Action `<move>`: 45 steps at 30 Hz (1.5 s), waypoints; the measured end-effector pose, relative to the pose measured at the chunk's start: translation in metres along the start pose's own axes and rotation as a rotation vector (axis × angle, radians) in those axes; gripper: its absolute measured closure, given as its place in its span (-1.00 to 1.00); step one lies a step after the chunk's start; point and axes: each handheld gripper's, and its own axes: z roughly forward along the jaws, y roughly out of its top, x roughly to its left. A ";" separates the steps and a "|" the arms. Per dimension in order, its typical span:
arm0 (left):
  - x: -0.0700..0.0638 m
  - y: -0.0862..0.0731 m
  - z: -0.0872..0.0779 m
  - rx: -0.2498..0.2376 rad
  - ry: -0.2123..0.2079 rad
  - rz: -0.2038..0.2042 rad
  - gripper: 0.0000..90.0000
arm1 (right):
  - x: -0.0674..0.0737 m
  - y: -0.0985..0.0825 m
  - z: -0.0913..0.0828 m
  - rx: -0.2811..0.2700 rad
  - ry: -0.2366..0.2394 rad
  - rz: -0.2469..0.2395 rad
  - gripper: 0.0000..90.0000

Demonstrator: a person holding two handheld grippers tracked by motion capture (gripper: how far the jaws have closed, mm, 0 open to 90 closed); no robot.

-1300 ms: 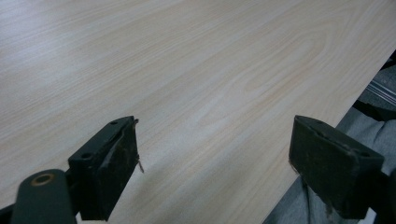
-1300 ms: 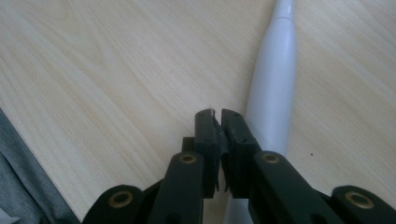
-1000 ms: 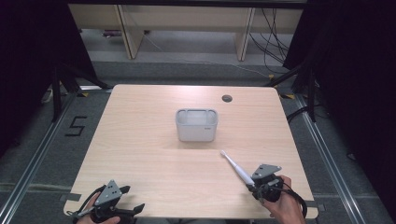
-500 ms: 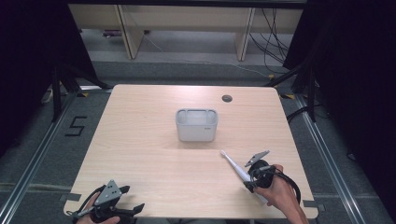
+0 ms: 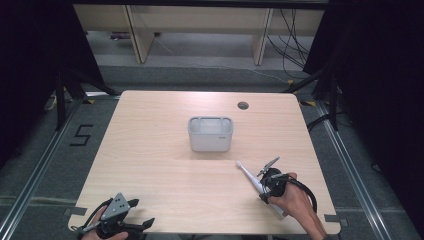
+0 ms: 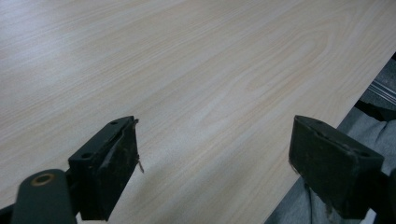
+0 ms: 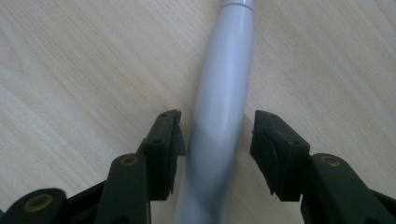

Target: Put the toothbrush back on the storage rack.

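I have the right tongs point(image 7: 215, 133) straddling the white toothbrush handle point(image 7: 223, 93), which lies flat on the surface point(image 5: 165, 150) near the grey bin point(image 5: 210, 134); the jaws are narrow but not yet clamped. My left tongs point(image 6: 215, 154) rest wide apart and empty at the near edge, out of the way.

We see the tub point(image 5: 210, 133) mid-table point(image 5: 150, 150), the toothbrush point(image 5: 248, 175) near-right of it, a hole point(image 5: 243, 105) far right.

A white electric toothbrush point(image 5: 252, 179) lies flat near a grey bin point(image 5: 210, 133).
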 end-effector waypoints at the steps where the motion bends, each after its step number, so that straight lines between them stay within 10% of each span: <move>1: 0.000 0.000 0.000 0.000 0.000 0.000 -0.67 | 0.000 0.001 0.001 0.006 0.001 0.000 0.18; 16: -0.001 0.000 0.001 -0.017 -0.023 -0.019 -0.67 | -0.009 0.015 0.007 0.091 0.062 -0.004 0.40; 32: 0.000 0.000 0.000 0.000 -0.003 -0.001 -0.66 | -0.007 0.031 0.009 0.240 0.022 -0.057 0.47; 45: 0.000 0.000 0.001 -0.010 -0.005 -0.007 -0.67 | -0.006 0.030 0.010 0.224 0.037 -0.062 0.48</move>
